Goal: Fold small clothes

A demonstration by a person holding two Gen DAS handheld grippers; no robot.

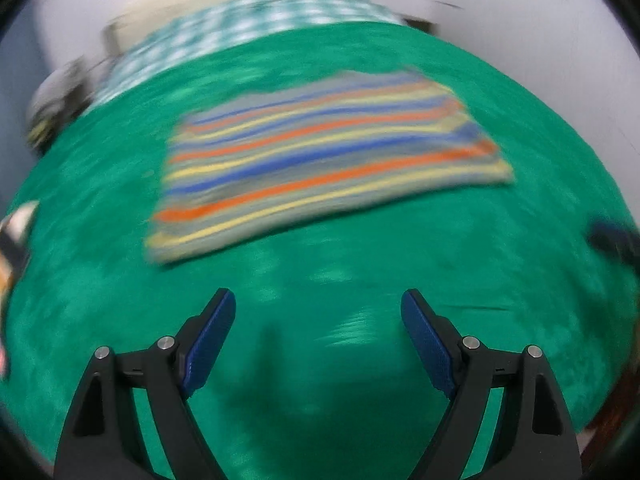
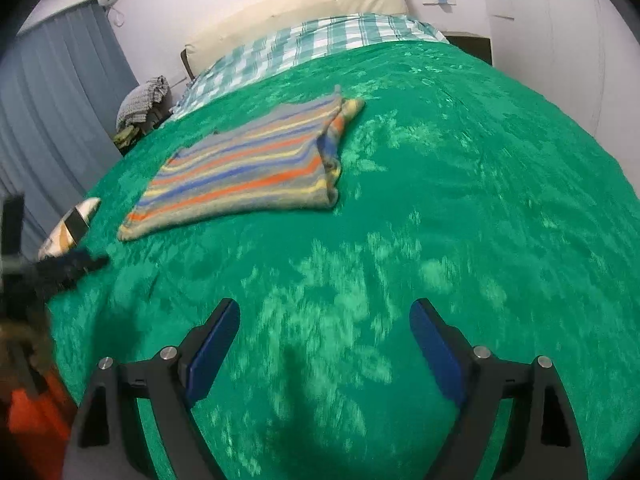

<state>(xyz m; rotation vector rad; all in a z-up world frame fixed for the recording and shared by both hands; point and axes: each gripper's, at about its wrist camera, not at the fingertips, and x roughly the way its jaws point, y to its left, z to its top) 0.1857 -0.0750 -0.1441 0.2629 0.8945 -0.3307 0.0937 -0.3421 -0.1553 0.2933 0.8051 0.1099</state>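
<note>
The striped garment [image 2: 244, 172] lay flat on the green bedspread [image 2: 460, 208], well ahead of both grippers. The left gripper [image 1: 318, 300] and right gripper [image 2: 325, 310] hung released, jaws wide with only bedspread between them. Only the right view showed the garment's bunched right edge, a checked sheet [image 2: 304, 44] beyond, and a curtain [image 2: 60, 100].
</note>
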